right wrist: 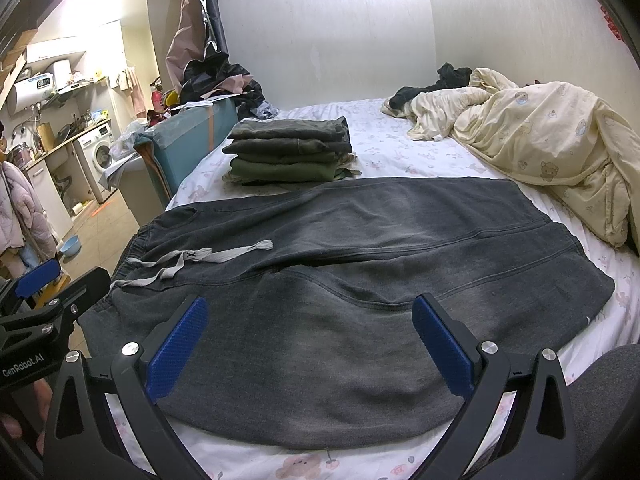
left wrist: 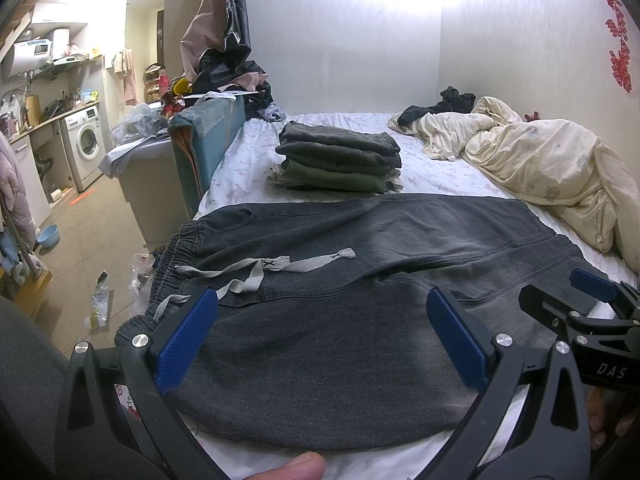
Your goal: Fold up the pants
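Dark grey pants [left wrist: 360, 264] lie spread flat on the bed, waistband to the left with a grey drawstring [left wrist: 256, 268], legs to the right. They also show in the right wrist view [right wrist: 360, 248]. My left gripper [left wrist: 320, 336] is open above the pants' near edge, holding nothing. My right gripper [right wrist: 312, 340] is open above the near edge too, further right, empty. Each gripper shows in the other's view: the right one [left wrist: 576, 300] at the right, the left one [right wrist: 52, 288] at the left.
A stack of folded dark and green clothes [left wrist: 340, 156] sits on the bed behind the pants. A crumpled cream duvet [left wrist: 540, 160] fills the right side. The floral sheet [left wrist: 248, 168] shows around them. Left of the bed are a blue headboard [left wrist: 208, 136], cluttered floor and a washing machine [left wrist: 86, 140].
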`<state>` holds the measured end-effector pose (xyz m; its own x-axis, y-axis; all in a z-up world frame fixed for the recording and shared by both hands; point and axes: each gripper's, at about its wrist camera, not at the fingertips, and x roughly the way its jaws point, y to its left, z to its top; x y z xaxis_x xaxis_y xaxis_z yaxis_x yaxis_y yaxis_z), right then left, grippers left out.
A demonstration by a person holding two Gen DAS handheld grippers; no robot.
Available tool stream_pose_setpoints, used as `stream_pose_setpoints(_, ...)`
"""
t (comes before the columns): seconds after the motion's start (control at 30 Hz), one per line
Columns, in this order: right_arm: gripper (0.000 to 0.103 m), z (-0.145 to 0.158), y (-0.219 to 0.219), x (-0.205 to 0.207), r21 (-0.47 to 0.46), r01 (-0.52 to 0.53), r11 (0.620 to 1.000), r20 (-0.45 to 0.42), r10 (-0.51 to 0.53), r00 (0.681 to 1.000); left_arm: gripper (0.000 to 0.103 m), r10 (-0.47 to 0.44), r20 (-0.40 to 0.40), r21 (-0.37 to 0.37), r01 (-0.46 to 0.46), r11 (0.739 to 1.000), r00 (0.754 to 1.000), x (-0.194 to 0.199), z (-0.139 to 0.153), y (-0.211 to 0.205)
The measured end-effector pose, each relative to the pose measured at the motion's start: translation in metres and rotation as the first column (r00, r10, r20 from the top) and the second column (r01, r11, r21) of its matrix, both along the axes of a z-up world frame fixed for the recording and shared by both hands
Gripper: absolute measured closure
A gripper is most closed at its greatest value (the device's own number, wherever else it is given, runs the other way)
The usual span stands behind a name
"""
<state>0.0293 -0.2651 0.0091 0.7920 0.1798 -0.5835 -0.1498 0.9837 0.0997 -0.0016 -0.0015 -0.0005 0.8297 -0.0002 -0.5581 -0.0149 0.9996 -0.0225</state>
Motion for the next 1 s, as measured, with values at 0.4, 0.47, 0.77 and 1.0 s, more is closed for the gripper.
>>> stream_pose_setpoints(0.4,0.000,0.003,-0.004,0.000,0.001,-0.001,1.000,-0.003,0.001,1.000,0.000,0.001,-0.001,-0.001,-0.001,1.000,1.000,0.000,0.000,0.000)
stream_pose_setpoints(0.47,0.000,-0.002,0.001,0.001,0.000,-0.001,1.000,-0.002,0.001,1.000,0.000,0.001,0.000,0.000,-0.001,1.000,1.000,0.000,0.000,0.000)
stream_pose_setpoints(0.77,0.000,-0.002,0.000,0.003,0.007,-0.002,1.000,-0.008,0.002,1.000,0.000,0.003,-0.011,-0.002,-0.003,1.000,1.000,0.002,0.000,-0.002)
stream_pose_setpoints(1.0,0.000,-0.010,0.002,-0.008,0.054,-0.017,0.998,-0.038,0.019,0.999,0.000,0.098,-0.110,-0.099,-0.109,0.989,0.989,0.020,-0.008,0.043)
